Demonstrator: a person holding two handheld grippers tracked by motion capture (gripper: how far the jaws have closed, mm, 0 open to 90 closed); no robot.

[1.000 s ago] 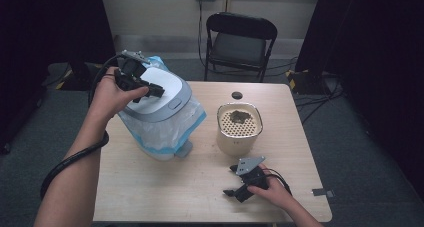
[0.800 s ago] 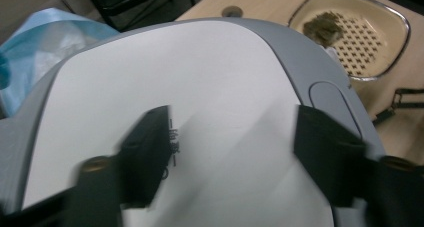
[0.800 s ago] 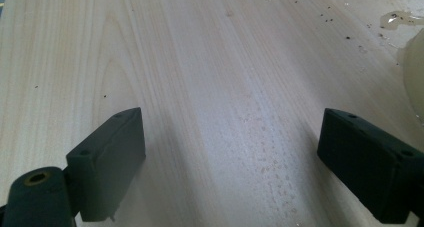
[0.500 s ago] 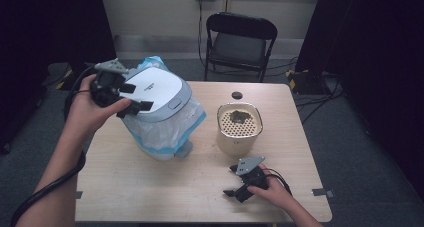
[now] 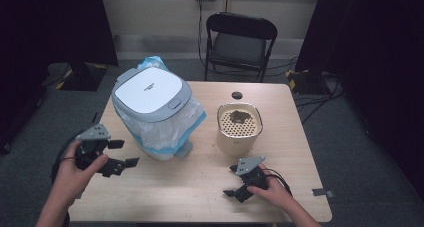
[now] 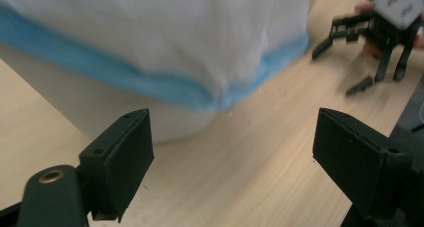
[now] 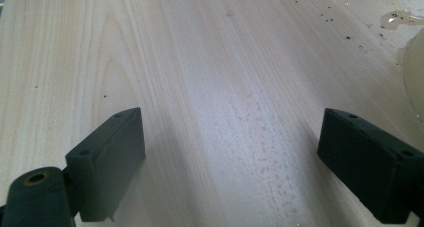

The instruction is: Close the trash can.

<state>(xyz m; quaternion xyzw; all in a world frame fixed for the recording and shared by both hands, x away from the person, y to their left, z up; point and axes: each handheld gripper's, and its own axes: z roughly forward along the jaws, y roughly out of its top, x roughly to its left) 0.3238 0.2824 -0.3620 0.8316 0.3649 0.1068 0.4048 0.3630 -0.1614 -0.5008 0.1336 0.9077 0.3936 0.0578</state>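
A white bin with a grey-rimmed lid (image 5: 150, 89) and a blue-edged bag liner (image 5: 167, 132) stands on the left of the wooden table (image 5: 200, 197). My left gripper (image 5: 127, 153) hovers at the table's front left edge, just left of the bin. Its jaws have just opened and hold nothing. In the left gripper view (image 6: 232, 162) they face the bag's blue hem (image 6: 150, 82) and the bin's base. My right gripper (image 5: 229, 181) rests open on the table near the front right. In the right gripper view (image 7: 230, 162) only bare wood lies between the jaws. It is seen also in the left gripper view (image 6: 339, 69).
A cream container (image 5: 239, 137) with a perforated top and a dark clump on it stands right of the bin; its edge (image 7: 415, 72) has wet specks (image 7: 395, 18) beside it. A small black disc (image 5: 236, 95) lies at the far edge. A black chair (image 5: 240, 42) stands behind the table.
My left gripper came off the bin's lid, dropped down to the front left beside the bin, and its jaws opened. The right gripper stayed put.
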